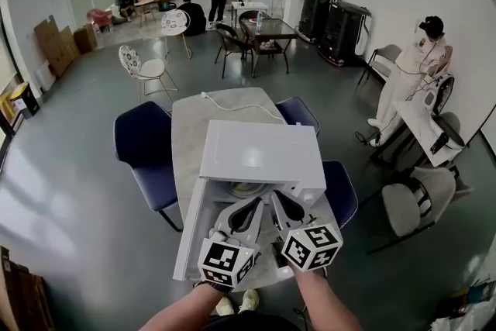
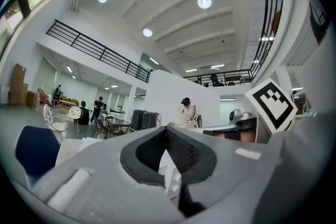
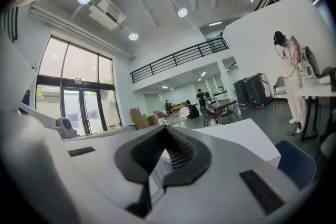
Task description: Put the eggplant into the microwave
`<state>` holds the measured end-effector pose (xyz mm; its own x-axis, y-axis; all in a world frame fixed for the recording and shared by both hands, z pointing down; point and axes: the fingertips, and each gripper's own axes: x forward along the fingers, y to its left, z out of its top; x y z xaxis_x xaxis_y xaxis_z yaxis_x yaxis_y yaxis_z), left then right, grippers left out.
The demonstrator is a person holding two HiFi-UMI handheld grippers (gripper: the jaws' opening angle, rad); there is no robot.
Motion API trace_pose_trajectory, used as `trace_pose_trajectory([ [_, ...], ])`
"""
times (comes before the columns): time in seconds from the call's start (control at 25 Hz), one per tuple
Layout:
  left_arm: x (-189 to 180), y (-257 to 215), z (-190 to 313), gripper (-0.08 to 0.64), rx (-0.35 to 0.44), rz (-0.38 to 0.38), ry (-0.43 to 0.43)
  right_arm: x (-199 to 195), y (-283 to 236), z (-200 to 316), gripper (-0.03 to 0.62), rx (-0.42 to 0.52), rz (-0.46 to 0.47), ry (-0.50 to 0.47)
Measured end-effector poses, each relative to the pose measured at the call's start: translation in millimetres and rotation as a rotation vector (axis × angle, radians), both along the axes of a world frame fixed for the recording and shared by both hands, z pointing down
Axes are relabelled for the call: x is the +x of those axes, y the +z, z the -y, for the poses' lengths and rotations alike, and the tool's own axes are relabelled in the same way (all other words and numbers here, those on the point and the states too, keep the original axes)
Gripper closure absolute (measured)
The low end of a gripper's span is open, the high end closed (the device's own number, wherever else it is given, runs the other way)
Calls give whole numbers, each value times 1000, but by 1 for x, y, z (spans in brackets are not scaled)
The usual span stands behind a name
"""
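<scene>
Found left claw (image 2: 167, 128) and right claw (image 3: 166, 129) closed, empty, at open microwave (image 1: 260, 155) on table (image 1: 194, 120); saw no eggplant anywhere, possibly inside unseen; judged door (image 1: 188, 240) yet to shut.

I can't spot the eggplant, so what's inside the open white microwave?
Inside the white box-shaped microwave only a pale round turntable plate shows. No eggplant is visible, but the shut grey left gripper and right gripper cover the rest.
</scene>
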<state>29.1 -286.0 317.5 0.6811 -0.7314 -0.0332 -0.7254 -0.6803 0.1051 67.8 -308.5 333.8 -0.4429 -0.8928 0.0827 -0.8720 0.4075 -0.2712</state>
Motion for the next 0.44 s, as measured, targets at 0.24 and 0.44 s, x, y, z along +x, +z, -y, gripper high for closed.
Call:
trace_pose_trajectory([
  [0.24, 0, 5, 5, 554, -8, 4, -7, 0, 4, 2, 592, -6, -5, -3],
  [0.44, 3, 6, 7, 554, -12, 7, -3, 3, 8, 3, 592, -16, -8, 0],
])
